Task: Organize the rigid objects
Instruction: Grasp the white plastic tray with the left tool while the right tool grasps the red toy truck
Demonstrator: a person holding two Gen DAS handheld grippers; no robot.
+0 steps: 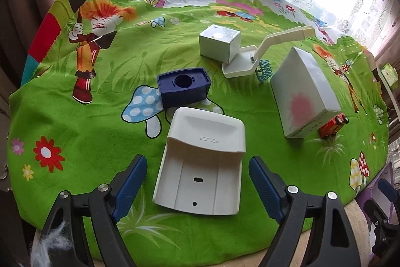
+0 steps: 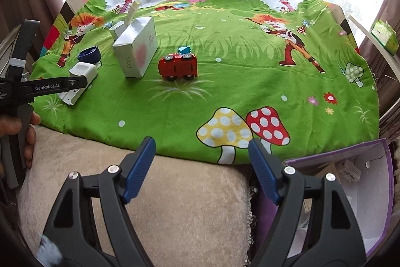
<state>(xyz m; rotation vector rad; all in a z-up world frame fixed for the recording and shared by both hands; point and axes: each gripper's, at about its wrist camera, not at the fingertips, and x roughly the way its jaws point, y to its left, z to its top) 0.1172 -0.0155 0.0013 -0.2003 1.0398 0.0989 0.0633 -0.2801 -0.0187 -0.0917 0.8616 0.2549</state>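
Note:
A white plastic holder (image 1: 200,162) lies flat on the green cartoon cloth (image 1: 75,129), between the fingers of my left gripper (image 1: 197,160). That gripper is open and its blue pads stand clear of the holder's sides. Behind the holder sit a navy blue tray (image 1: 183,89), a white cube (image 1: 220,45), a white scoop-shaped piece (image 1: 250,59) and a small teal piece (image 1: 265,68). To the right stands a large grey box with a pink spot (image 1: 302,96), with a red toy car (image 1: 333,126) beside it. My right gripper (image 2: 201,142) is open and empty over a beige cushion (image 2: 175,192), and the red toy car (image 2: 178,66) is far ahead of it.
A purple open carton (image 2: 350,192) with papers stands at the near right beside the cushion. A green packet (image 2: 383,36) lies off the cloth at the far right. A person's hand (image 2: 15,126) holds the left gripper's black body (image 2: 37,88). Curtained windows are behind the table.

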